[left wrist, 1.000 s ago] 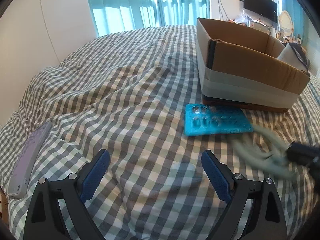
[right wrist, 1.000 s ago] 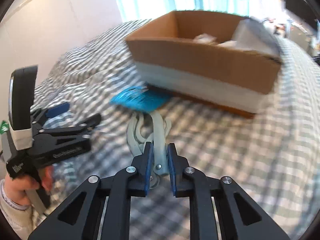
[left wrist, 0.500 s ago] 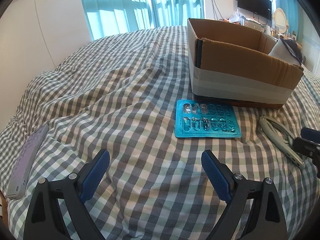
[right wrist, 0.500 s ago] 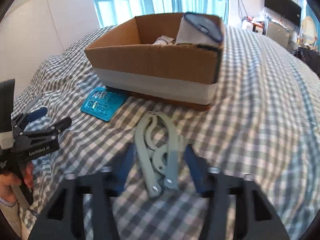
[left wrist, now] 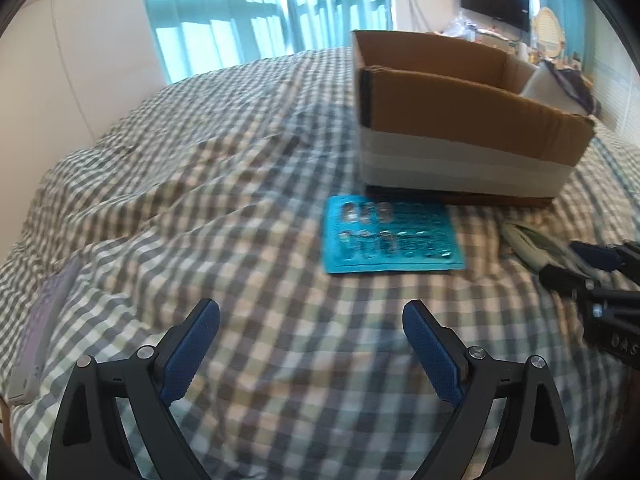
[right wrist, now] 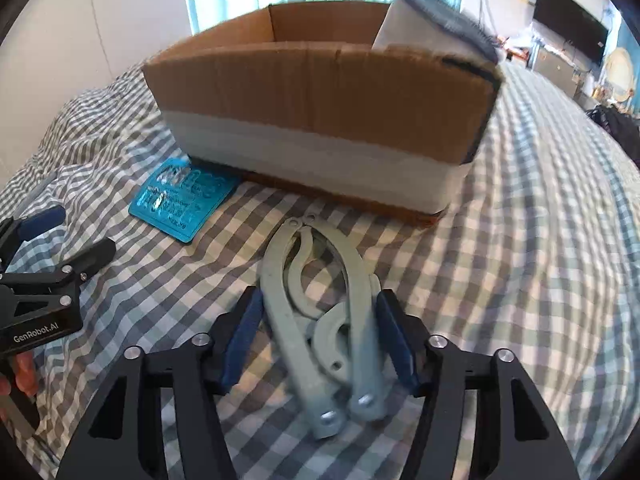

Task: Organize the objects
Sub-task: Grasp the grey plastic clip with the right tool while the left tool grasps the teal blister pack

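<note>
— What is lying on the bed (left wrist: 224,208)?
— A box (right wrist: 320,128) is sitting beyond the right fingers (right wrist: 240,332), pliers (right wrist: 320,320) are lying between them, and a blister pack (left wrist: 390,238) is resting ahead of the left fingers (left wrist: 192,352).
— Anything else?
— A remote (left wrist: 38,328), far to their left.

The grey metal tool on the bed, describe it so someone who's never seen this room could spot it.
Find the cardboard box on the checked bedspread. In front of it, right of the blue pill pack, lies the tool: pale grey, two long riveted handles, between the closing right gripper.
</note>
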Available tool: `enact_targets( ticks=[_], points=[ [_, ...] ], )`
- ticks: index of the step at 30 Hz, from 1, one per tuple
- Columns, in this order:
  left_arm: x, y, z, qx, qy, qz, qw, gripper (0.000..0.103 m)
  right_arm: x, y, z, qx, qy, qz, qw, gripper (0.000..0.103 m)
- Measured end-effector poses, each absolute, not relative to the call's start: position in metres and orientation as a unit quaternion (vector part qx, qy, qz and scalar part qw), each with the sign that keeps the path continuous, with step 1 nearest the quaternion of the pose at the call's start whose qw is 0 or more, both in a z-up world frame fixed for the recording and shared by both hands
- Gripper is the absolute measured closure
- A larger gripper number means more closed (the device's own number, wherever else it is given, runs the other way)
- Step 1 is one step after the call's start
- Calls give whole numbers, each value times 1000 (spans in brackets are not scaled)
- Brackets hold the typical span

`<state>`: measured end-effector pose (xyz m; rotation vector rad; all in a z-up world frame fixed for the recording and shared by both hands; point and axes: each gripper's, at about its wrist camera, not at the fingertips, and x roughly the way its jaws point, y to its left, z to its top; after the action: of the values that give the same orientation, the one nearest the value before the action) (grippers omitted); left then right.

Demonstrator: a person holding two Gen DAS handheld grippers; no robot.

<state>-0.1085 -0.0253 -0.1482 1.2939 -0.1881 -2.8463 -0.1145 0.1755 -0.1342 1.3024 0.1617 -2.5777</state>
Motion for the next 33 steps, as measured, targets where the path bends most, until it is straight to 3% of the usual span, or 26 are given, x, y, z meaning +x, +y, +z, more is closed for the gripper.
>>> enact_targets(
  ticks=[7, 15, 21, 23, 33],
  points=[
    [-129, 2, -148, 424, -34, -904, -52, 8, -107, 194, -113, 424, 41, -898, 109, 67],
    [-156, 31, -169, 445, -75, -890, -62, 8, -105, 208, -106, 419, 22, -901, 113, 70],
    [-174, 21, -169, 446, -60, -892, -46, 8, -108, 202, -111, 422, 28, -899, 118, 70],
    [-180, 19, -172, 455, -54, -887, -53, 0, -109, 200, -113, 426, 26, -896, 122, 70],
    [-186, 15, -178, 466, -40, -880, -76, 4, -109, 195, -116, 429, 32, -894, 123, 70]
  ],
)
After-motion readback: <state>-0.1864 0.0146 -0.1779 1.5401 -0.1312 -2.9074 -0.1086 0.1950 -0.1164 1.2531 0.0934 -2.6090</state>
